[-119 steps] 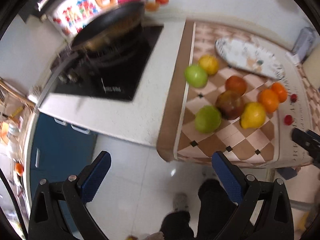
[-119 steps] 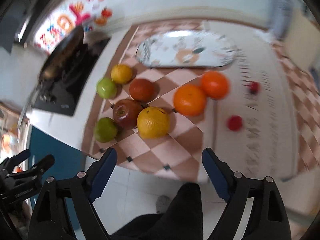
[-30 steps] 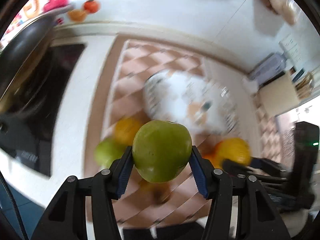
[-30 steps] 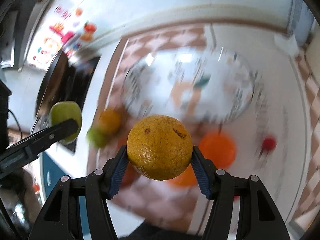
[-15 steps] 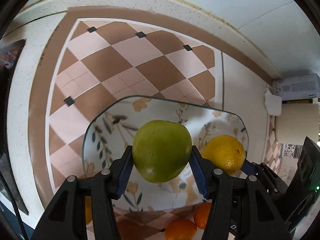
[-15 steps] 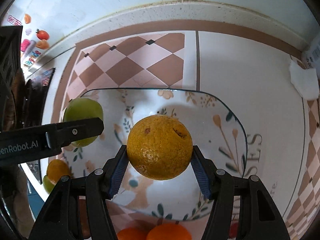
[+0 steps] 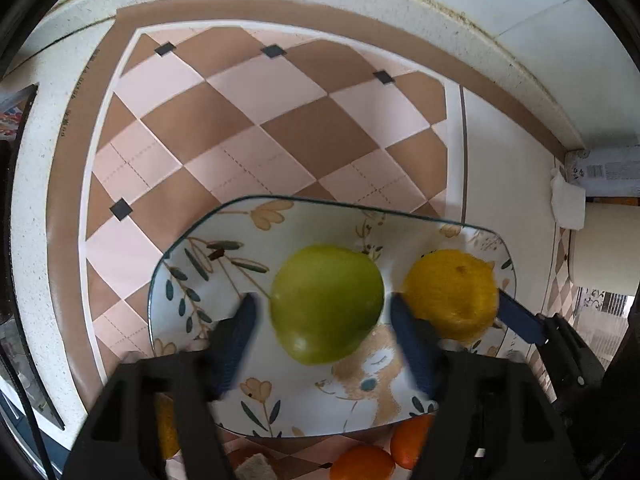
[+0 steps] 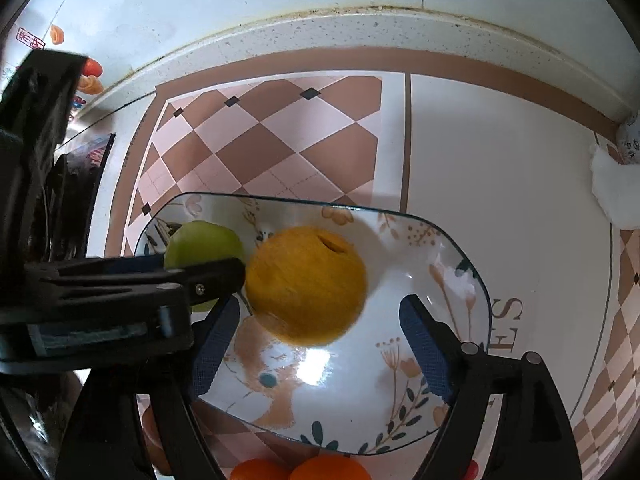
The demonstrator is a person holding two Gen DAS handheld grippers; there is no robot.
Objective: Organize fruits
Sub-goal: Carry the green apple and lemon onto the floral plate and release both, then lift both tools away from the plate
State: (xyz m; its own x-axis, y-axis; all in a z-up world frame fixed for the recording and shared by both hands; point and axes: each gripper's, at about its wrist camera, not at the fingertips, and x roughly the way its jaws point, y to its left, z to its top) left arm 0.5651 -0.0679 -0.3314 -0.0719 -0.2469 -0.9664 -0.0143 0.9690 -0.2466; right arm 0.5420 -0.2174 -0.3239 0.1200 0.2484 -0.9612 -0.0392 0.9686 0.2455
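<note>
- Left wrist view: the left gripper (image 7: 323, 322) stands released, its blue pads clear of the green apple (image 7: 326, 303), which lies on the floral plate (image 7: 192, 264).
- That view alone shows the right gripper's pads either side of the yellow orange (image 7: 452, 294).
- Right wrist view: the right gripper (image 8: 318, 344) is spread wide, the yellow orange (image 8: 306, 285) free on the plate (image 8: 448, 248).
- 2 oranges (image 8: 296, 470) sit just beside the plate's near rim on the checkered mat (image 8: 276, 136).
</note>
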